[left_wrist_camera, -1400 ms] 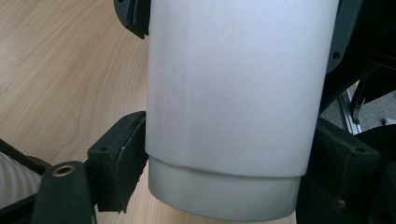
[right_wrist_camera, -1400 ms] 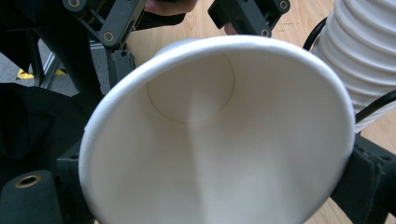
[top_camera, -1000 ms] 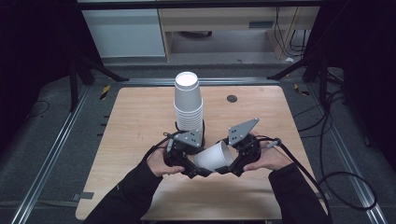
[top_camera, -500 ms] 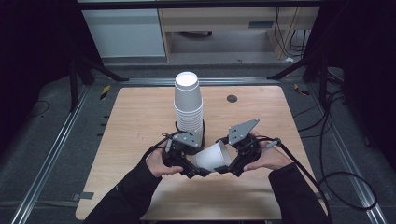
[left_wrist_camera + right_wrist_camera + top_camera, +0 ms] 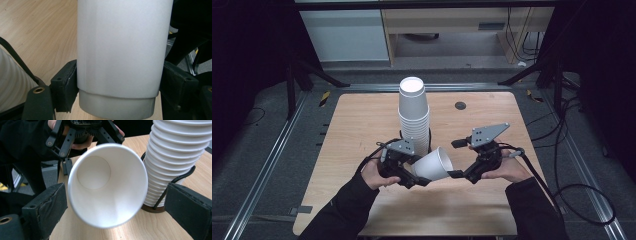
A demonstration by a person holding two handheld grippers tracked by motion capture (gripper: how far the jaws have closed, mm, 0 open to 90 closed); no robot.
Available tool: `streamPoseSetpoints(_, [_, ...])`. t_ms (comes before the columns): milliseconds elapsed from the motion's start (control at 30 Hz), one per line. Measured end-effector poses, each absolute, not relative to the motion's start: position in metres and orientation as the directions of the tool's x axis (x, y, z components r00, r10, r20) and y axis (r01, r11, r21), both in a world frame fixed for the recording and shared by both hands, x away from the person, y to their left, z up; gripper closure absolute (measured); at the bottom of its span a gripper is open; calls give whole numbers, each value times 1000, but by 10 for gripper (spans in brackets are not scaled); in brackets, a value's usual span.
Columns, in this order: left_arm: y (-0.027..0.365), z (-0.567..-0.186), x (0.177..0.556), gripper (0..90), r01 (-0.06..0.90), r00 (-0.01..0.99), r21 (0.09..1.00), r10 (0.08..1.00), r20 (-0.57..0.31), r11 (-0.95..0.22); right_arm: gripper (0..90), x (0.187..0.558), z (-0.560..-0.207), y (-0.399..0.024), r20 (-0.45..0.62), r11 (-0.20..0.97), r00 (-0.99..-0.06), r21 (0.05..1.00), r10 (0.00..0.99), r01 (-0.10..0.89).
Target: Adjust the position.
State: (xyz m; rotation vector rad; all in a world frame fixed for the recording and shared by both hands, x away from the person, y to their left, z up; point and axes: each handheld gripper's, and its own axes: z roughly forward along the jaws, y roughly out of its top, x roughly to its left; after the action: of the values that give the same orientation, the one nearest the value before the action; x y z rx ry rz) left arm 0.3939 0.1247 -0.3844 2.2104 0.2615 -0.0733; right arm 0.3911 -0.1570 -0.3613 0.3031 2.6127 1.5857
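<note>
A white paper cup (image 5: 434, 164) lies tilted on its side above the table, its mouth turned toward my right gripper (image 5: 457, 174). My left gripper (image 5: 419, 177) is shut on the cup's body near the base. In the left gripper view both pads (image 5: 66, 85) press the cup (image 5: 120, 50). In the right gripper view the open mouth of the cup (image 5: 107, 185) sits between the jaws of my right gripper (image 5: 117, 203). Those jaws have just been opening and stand wide, off the rim. A tall stack of white cups (image 5: 413, 115) stands in a black wire holder just behind.
The wooden table (image 5: 362, 120) has a small black round spot (image 5: 460, 105) at the back right. Metal rails frame the table, and cables (image 5: 562, 165) trail off to the right. The cup stack (image 5: 175, 157) stands close beside my right gripper's far jaw.
My right gripper's jaws have spread apart and come off the cup's rim. The cup stays in my left gripper, and both hands have hardly moved.
</note>
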Motion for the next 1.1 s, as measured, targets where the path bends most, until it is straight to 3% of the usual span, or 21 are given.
streamPoseSetpoints(433, [128,-379,393,226,209,976,819,172,-136,-535,35,389,-369,-159,98,379,-966,906,239,186])
streamPoseSetpoints(1100, [117,-376,390,226,179,981,839,155,-114,-513,45,393,-376,-149,177,328,-960,913,216,242])
